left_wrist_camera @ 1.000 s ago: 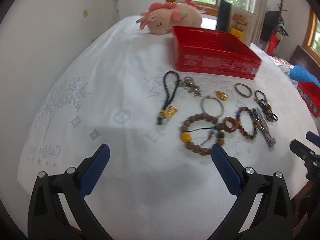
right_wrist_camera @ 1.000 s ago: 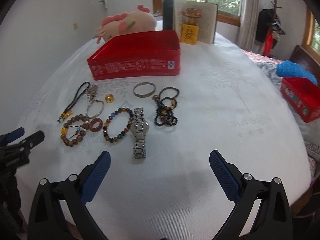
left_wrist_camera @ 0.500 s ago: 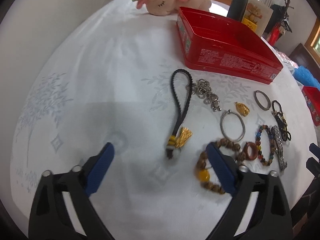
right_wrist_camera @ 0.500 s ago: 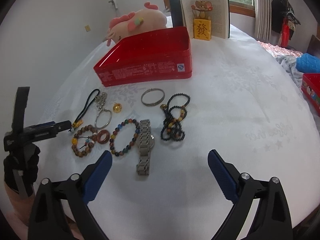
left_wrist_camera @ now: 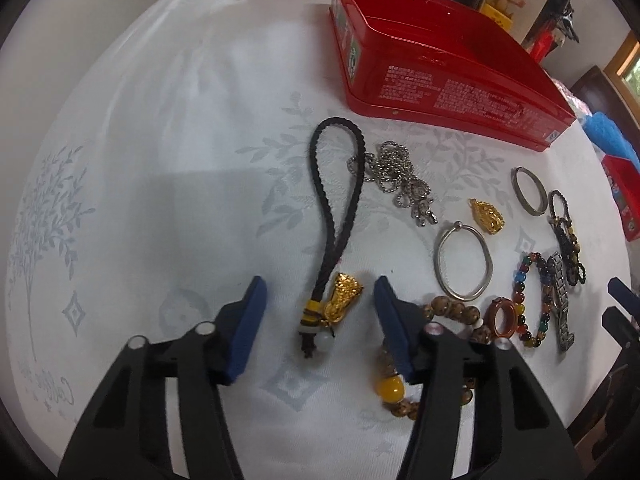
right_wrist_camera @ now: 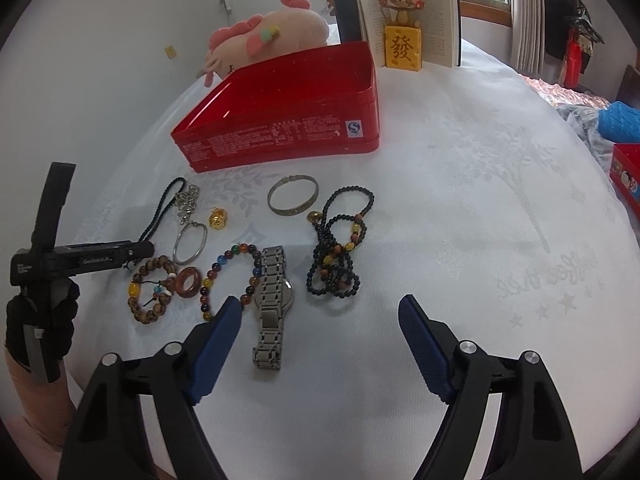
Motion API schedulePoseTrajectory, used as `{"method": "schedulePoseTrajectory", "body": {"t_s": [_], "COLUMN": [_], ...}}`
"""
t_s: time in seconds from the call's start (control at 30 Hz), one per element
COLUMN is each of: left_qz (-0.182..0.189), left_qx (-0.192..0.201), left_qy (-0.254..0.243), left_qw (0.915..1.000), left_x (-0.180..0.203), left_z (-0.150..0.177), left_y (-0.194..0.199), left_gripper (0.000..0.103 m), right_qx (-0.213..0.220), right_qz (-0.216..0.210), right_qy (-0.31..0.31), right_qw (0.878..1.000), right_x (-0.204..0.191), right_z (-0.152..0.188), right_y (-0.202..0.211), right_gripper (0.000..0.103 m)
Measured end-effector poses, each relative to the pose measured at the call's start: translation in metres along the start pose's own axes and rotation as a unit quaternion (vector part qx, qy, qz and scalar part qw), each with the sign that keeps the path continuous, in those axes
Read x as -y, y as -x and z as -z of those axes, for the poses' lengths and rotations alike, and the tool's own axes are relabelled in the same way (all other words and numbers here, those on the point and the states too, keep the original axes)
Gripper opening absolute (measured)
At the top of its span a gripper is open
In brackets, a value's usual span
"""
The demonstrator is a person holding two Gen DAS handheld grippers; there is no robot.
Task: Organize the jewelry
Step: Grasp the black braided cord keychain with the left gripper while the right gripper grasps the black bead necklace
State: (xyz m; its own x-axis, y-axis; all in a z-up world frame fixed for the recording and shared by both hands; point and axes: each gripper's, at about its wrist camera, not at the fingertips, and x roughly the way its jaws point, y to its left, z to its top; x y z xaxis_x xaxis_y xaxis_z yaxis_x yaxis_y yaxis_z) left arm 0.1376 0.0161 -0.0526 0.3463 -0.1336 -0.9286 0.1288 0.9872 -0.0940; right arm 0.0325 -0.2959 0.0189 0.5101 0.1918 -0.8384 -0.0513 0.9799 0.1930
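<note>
Jewelry lies on a white tablecloth before an open red tin (left_wrist_camera: 440, 68) (right_wrist_camera: 288, 120). My left gripper (left_wrist_camera: 320, 312) is open, its blue pads either side of the gold charm (left_wrist_camera: 342, 300) at the end of a black braided cord (left_wrist_camera: 336, 200). Beside it lie a silver chain (left_wrist_camera: 400, 180), a gold pendant (left_wrist_camera: 486, 216), a silver bangle (left_wrist_camera: 464, 264) and a wooden bead bracelet (left_wrist_camera: 456, 312). My right gripper (right_wrist_camera: 320, 320) is open and empty above a steel watch (right_wrist_camera: 272, 304), near a black bead necklace (right_wrist_camera: 340, 248) and a coloured bead bracelet (right_wrist_camera: 228, 268).
A pink plush toy (right_wrist_camera: 272, 40), an open book (right_wrist_camera: 408, 12) and a yellow block (right_wrist_camera: 402, 48) stand behind the tin. A second red box (right_wrist_camera: 626, 176) and a blue item (right_wrist_camera: 620, 120) sit at the right table edge. A carved bangle (right_wrist_camera: 294, 200) lies mid-table.
My left gripper has moved forward and down and narrowed, so its pads now flank the cord's gold charm. My right gripper has moved forward and its jaws have narrowed somewhat.
</note>
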Motion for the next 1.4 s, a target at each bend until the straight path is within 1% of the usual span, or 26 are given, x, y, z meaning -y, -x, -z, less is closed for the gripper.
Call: {"method": "schedulePoseTrajectory", "body": {"t_s": [0.03,0.07,0.1,0.13,0.23,0.37,0.4,0.43,0.53,0.6,0.63,0.7,0.77,0.9,0.93,0.97,1.03,1.13,1.2,1.33,1.4], "left_qz": [-0.001,0.003,0.011,0.013,0.013,0.023,0.025,0.026,0.032,0.032,0.032,0.034,0.037,0.03,0.033,0.034,0.026,0.019,0.02,0.029,0.051], "left_qx": [0.001,0.0,-0.002,-0.004,-0.001,0.007,0.009,0.01,0.01,0.011,0.012,0.011,0.01,0.012,0.01,0.008,0.011,0.018,0.02,0.024,0.021], "left_qy": [0.002,0.003,0.004,0.003,-0.001,0.003,0.004,0.005,0.006,0.005,0.005,0.004,0.004,-0.003,-0.003,-0.003,-0.01,-0.018,-0.017,-0.012,-0.006], "left_qw": [1.0,1.0,0.9999,0.9999,0.9999,0.9997,0.9996,0.9996,0.9994,0.9994,0.9994,0.9993,0.9993,0.9995,0.9994,0.9994,0.9995,0.9995,0.9994,0.9992,0.9984], "left_x": [0.0,-0.001,-0.001,0.001,0.005,0.006,0.006,0.005,0.005,0.006,0.007,0.008,0.006,0.007,0.006,0.006,0.01,0.014,0.013,0.013,0.009], "left_z": [0.0,0.001,0.002,-0.004,-0.004,-0.004,-0.004,-0.004,-0.003,-0.004,-0.004,-0.006,-0.005,-0.006,-0.006,-0.007,-0.006,-0.005,-0.005,-0.002,0.0], "left_y": [0.0,0.001,0.002,0.0,0.0,0.004,0.005,0.006,0.007,0.006,0.006,0.005,0.004,0.002,0.001,0.0,-0.002,-0.003,-0.003,-0.001,0.002], "left_gripper": [0.041,0.036,0.028,0.024,0.02,0.014,0.007,0.005,0.005,0.005,0.005,0.005,0.005,0.009,0.013,0.015,0.016,0.014,0.014,0.013,0.011], "right_qx": [0.0,-0.001,0.0,0.002,0.008,-0.01,-0.013,-0.017,-0.039,-0.059,-0.067,-0.085,-0.097,-0.103,-0.104,-0.105,-0.106,-0.1,-0.096,-0.094,-0.096], "right_qz": [0.001,0.001,0.002,0.005,0.012,0.024,0.025,0.025,0.012,0.0,-0.003,-0.014,-0.012,0.002,0.012,0.02,0.04,0.052,0.051,0.041,0.02], "right_qy": [-0.001,-0.002,-0.004,-0.007,-0.019,-0.035,-0.035,-0.032,-0.026,-0.019,-0.017,-0.012,-0.005,0.02,0.03,0.04,0.064,0.089,0.1,0.094,0.078], "right_qw": [1.0,1.0,1.0,1.0,1.0,0.999,0.999,0.999,0.999,0.998,0.998,0.996,0.995,0.994,0.994,0.993,0.991,0.99,0.989,0.99,0.992], "right_x": [0.001,0.003,0.004,0.006,0.015,0.028,0.03,0.032,0.033,0.03,0.028,0.023,0.019,0.006,0.002,-0.002,-0.011,-0.02,-0.025,-0.024,-0.018], "right_z": [-0.001,-0.003,-0.004,-0.006,-0.013,-0.026,-0.029,-0.033,-0.04,-0.045,-0.045,-0.048,-0.049,-0.051,-0.051,-0.051,-0.05,-0.047,-0.045,-0.042,-0.041], "right_y": [-0.001,-0.003,-0.004,-0.005,-0.008,-0.017,-0.02,-0.022,-0.031,-0.041,-0.044,-0.053,-0.06,-0.068,-0.07,-0.071,-0.074,-0.076,-0.076,-0.071,-0.068], "right_gripper": [0.079,0.077,0.076,0.075,0.072,0.072,0.072,0.072,0.07,0.058,0.056,0.046,0.043,0.042,0.042,0.04,0.037,0.029,0.021,0.018,0.017]}}
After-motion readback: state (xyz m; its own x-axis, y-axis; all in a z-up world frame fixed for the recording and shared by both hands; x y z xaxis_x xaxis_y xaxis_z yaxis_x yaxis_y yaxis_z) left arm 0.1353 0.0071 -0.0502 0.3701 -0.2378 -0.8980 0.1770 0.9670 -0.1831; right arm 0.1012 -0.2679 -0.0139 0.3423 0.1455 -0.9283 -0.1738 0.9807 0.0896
